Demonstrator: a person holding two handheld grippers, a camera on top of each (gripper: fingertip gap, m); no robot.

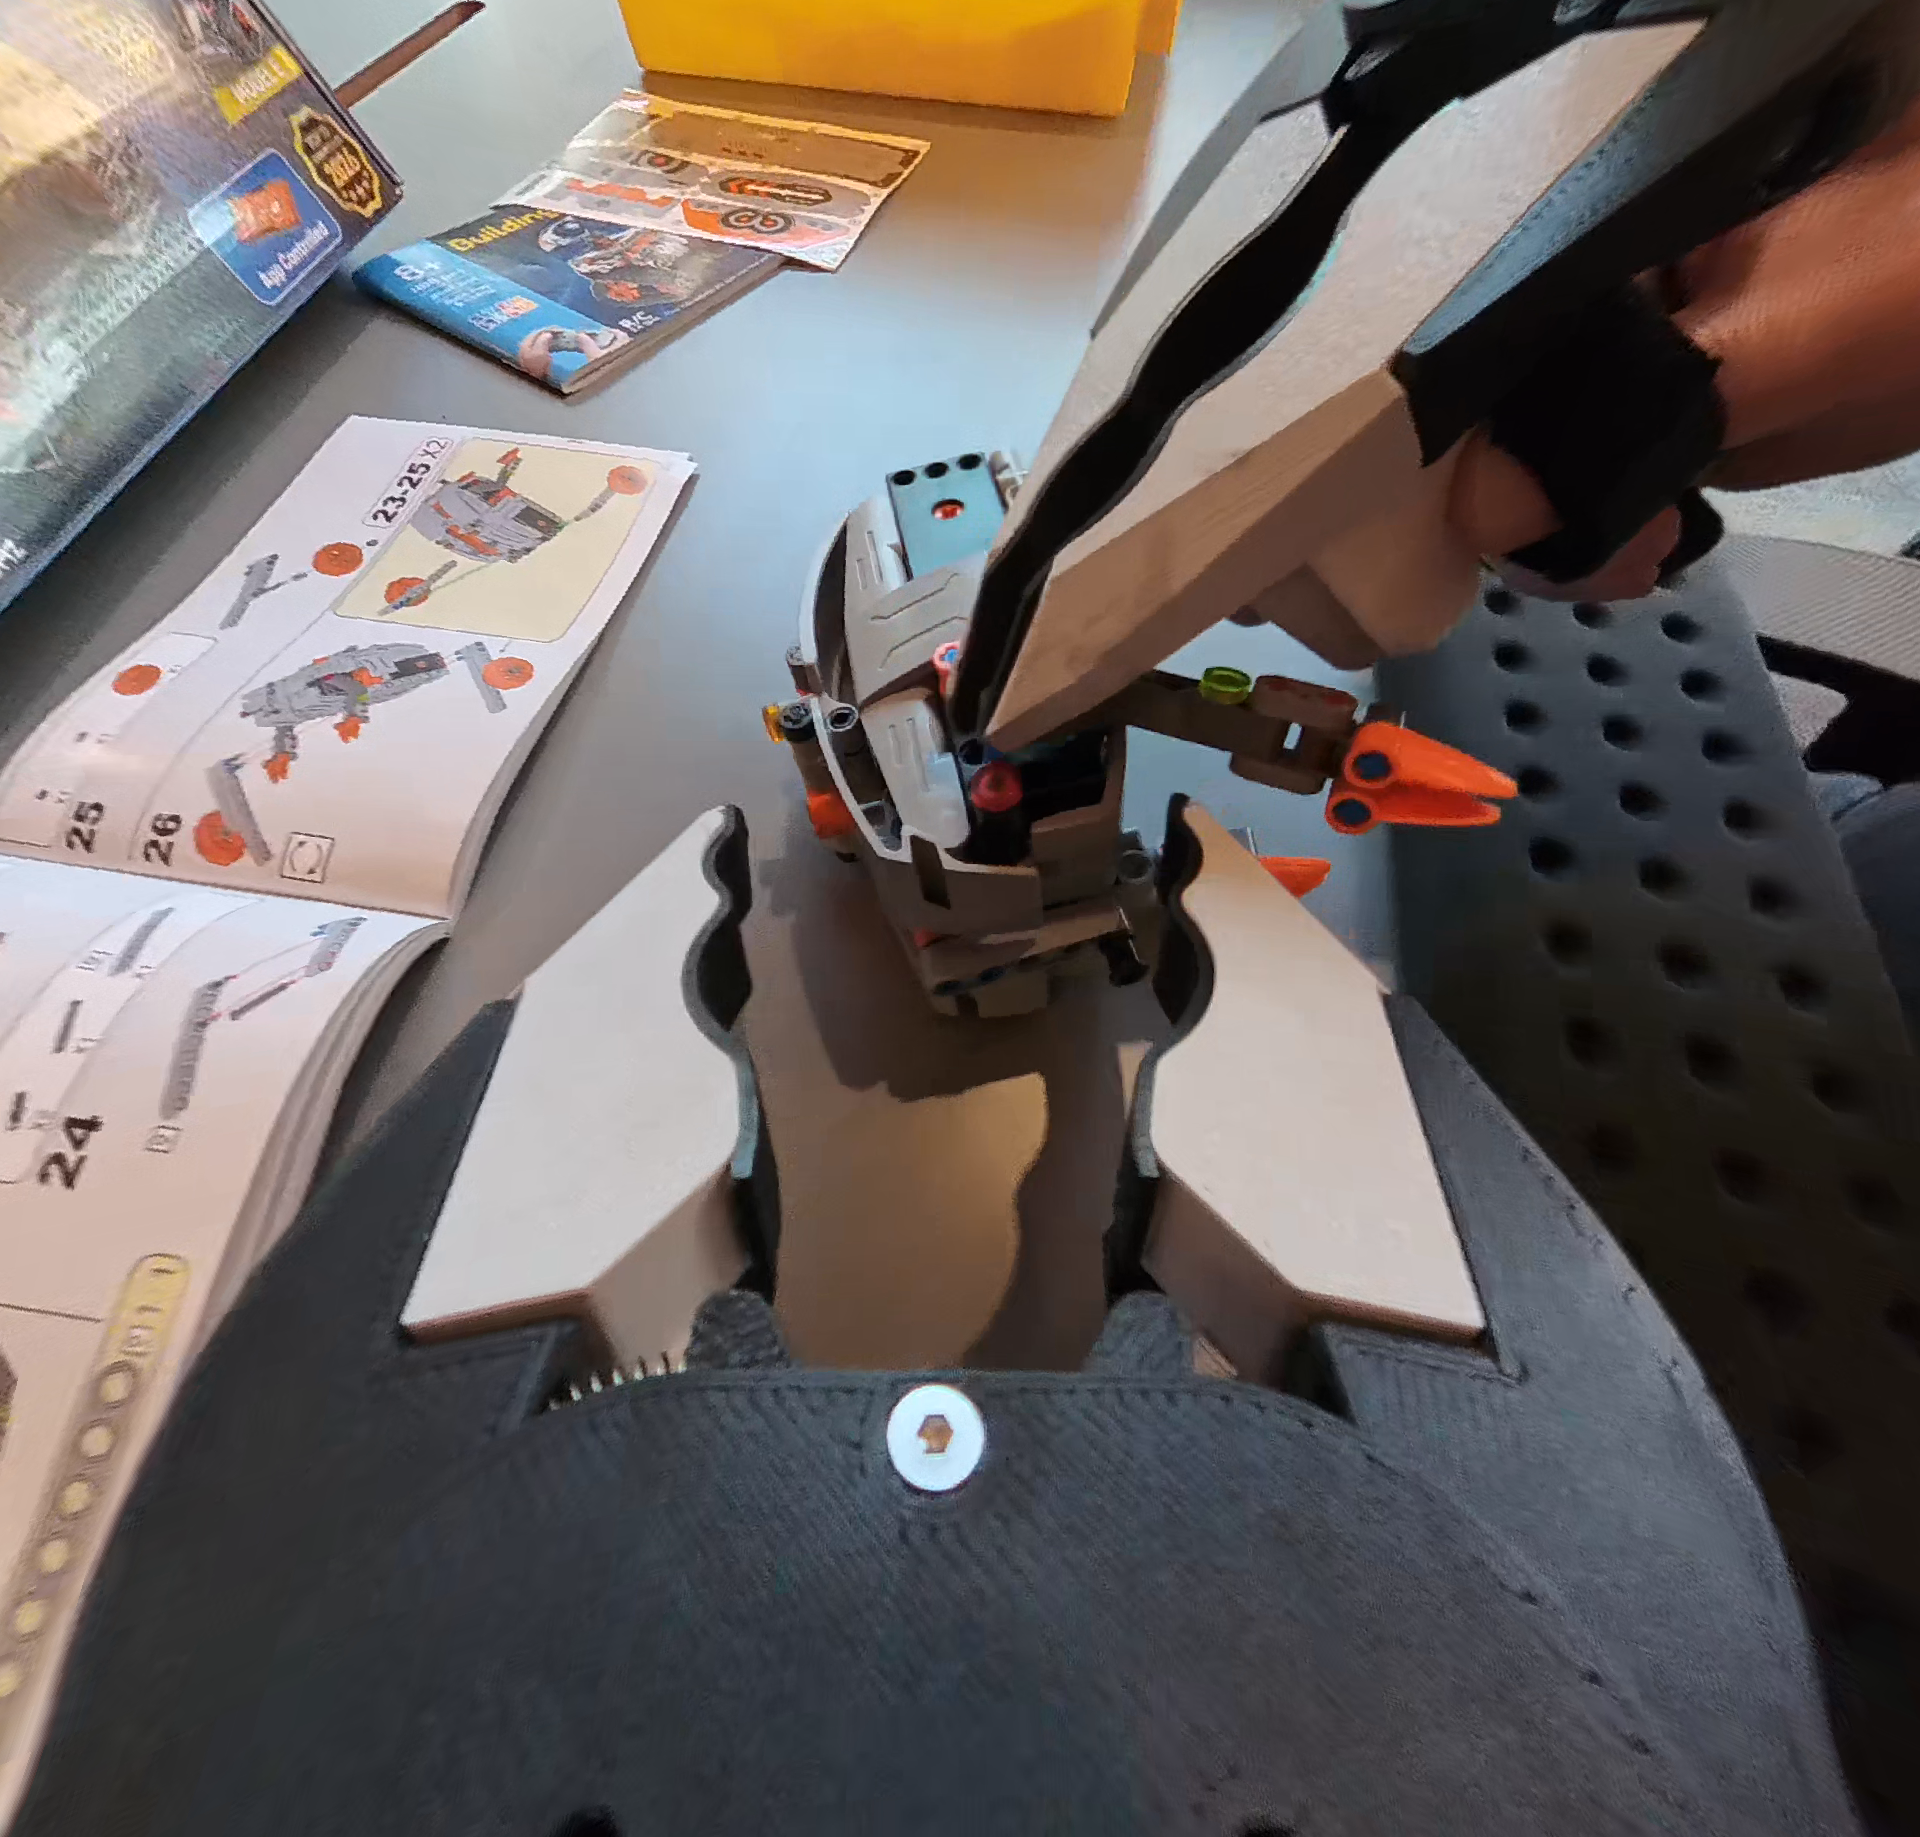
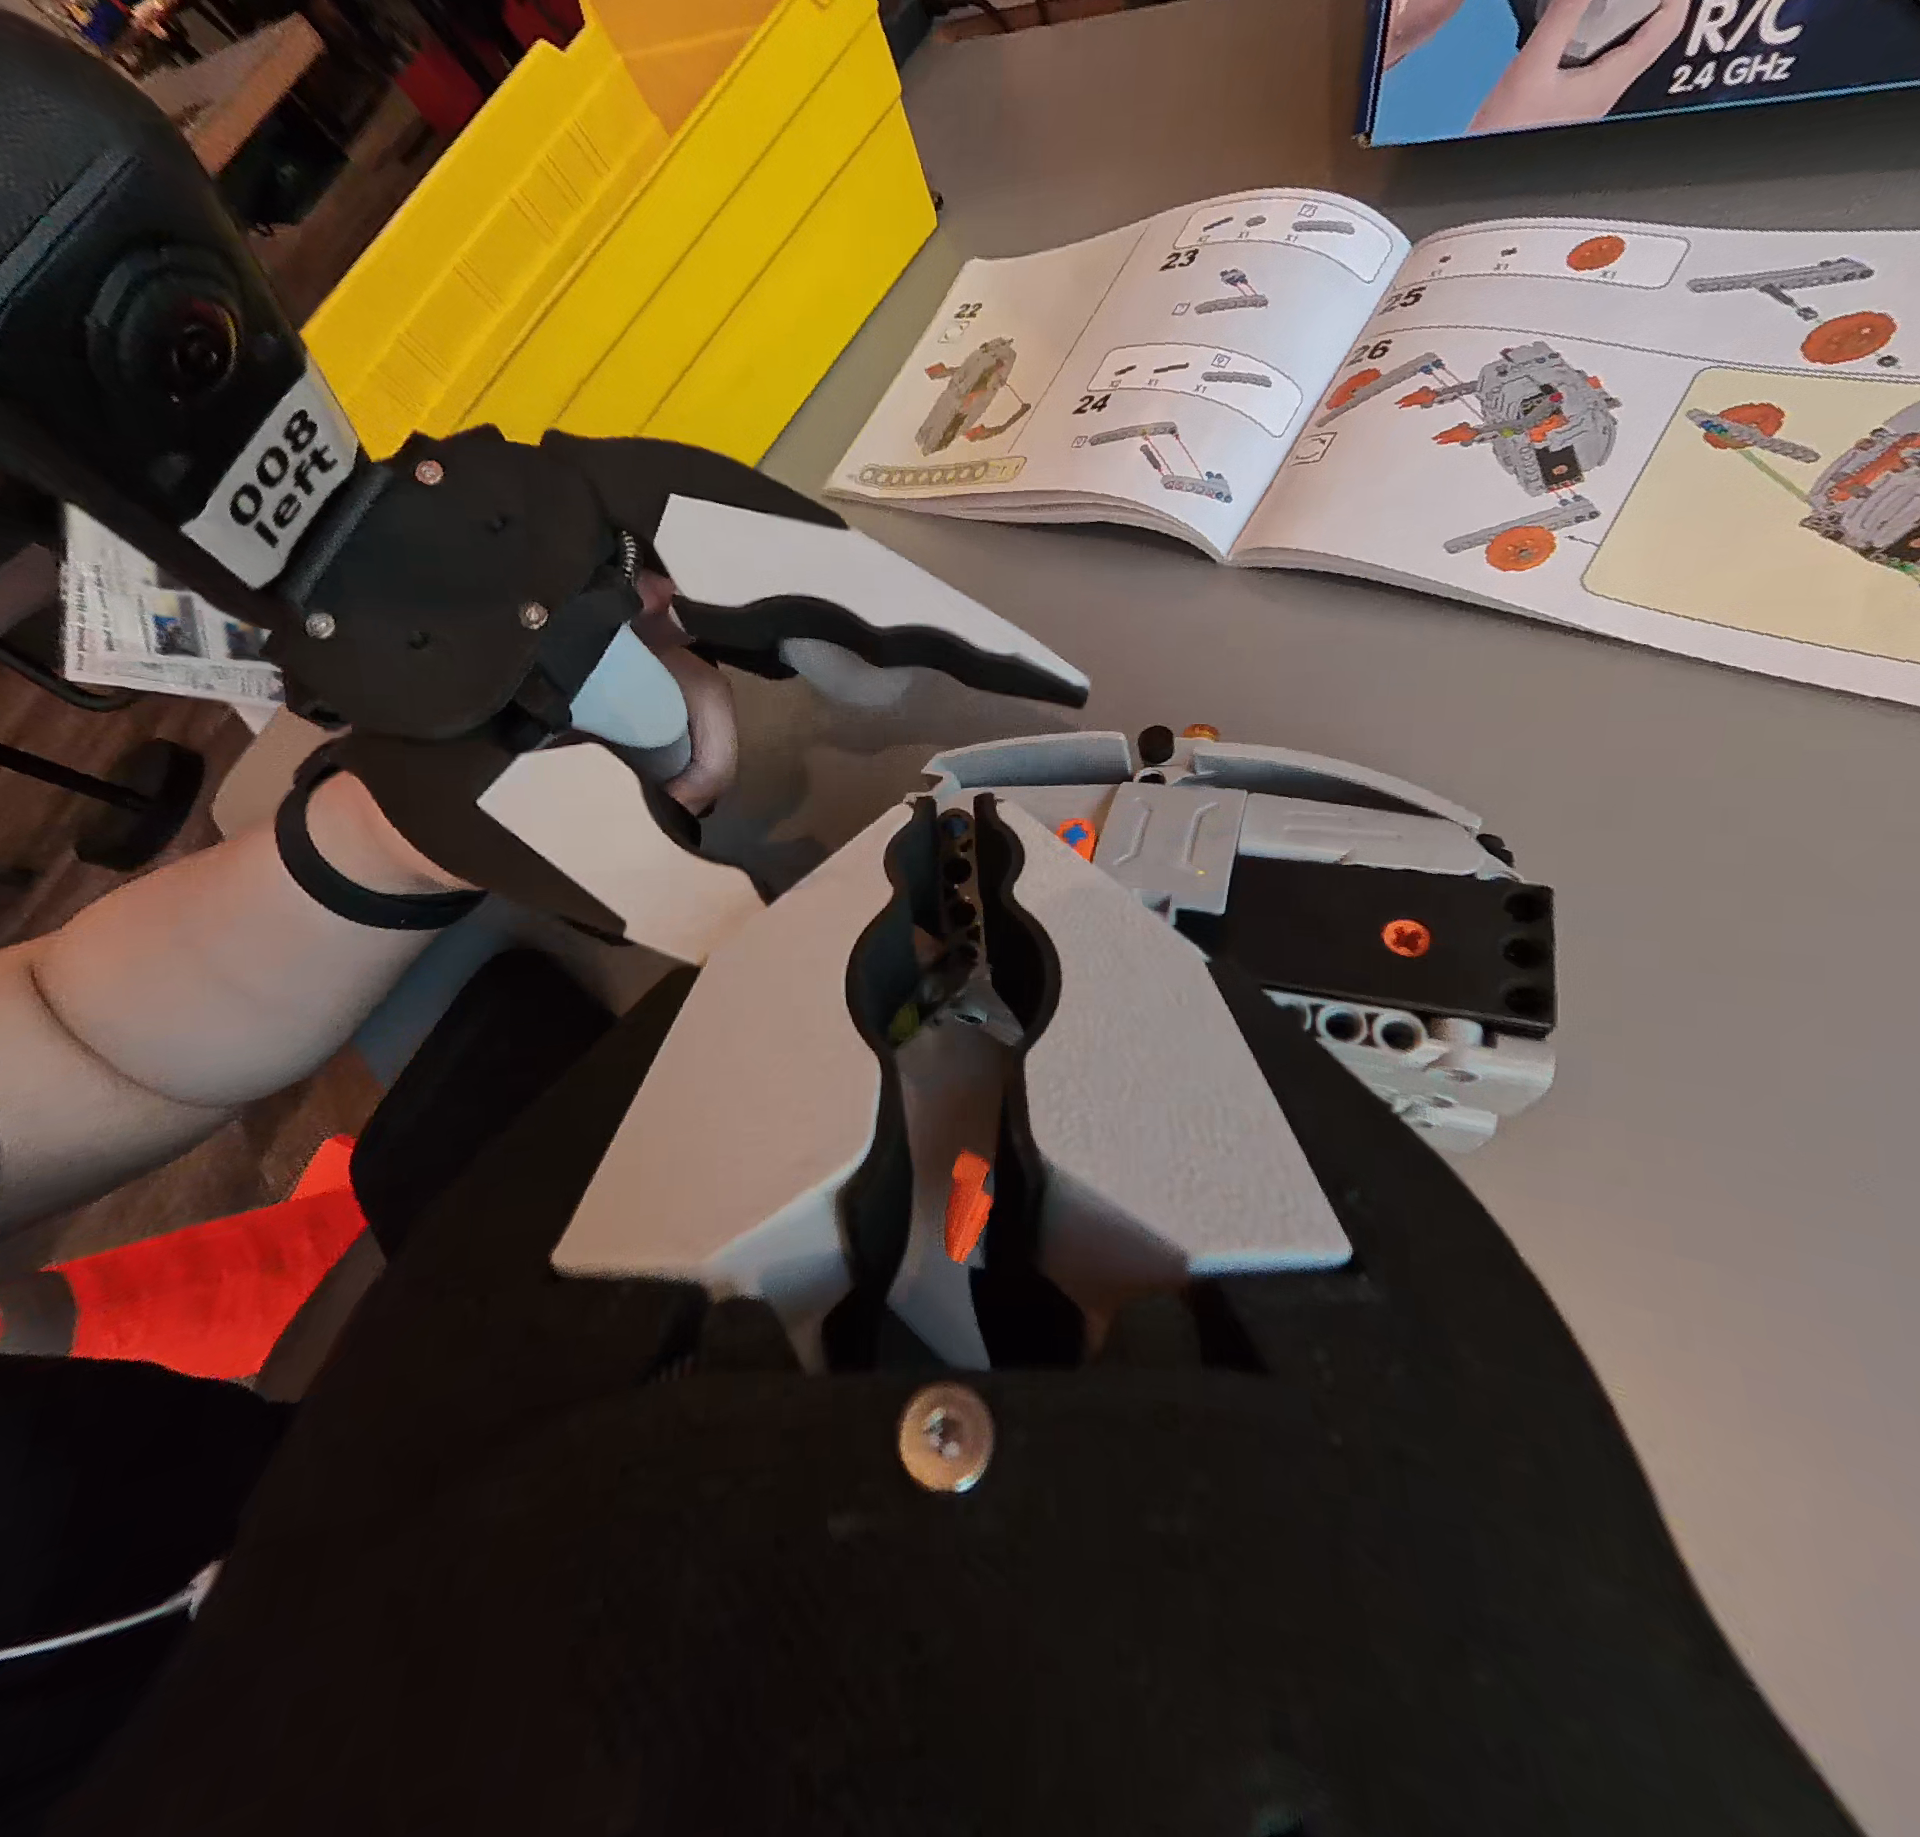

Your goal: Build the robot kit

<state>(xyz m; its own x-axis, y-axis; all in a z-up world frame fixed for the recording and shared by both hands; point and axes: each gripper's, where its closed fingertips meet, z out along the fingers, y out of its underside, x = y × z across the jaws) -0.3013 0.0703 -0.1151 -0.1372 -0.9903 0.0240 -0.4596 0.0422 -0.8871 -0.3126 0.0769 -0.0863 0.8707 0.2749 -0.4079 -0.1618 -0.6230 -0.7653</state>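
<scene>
A grey, black and orange brick-built model (image 1: 914,634) stands on the grey table (image 1: 790,405); it also shows in the right wrist view (image 2: 1361,914). An arm with an orange claw (image 1: 1423,774) sticks out of its right side. My left gripper (image 1: 956,842) is open and empty, with its fingertips on either side of the model's near end. My right gripper (image 2: 954,819) comes down from the upper right and is shut on a black holed beam (image 2: 958,888) on top of the model. Its tips (image 1: 971,733) sit beside a red pin (image 1: 995,785).
An open instruction booklet (image 1: 312,696) lies left of the model and shows in the right wrist view (image 2: 1351,385). A yellow bin (image 1: 894,11), a dark printed box (image 1: 156,177), a small blue booklet (image 1: 561,291) and a sticker sheet (image 1: 727,177) lie beyond. A black perforated chair (image 1: 1662,956) stands at the table's right edge. My left and right fingertips are right by each other.
</scene>
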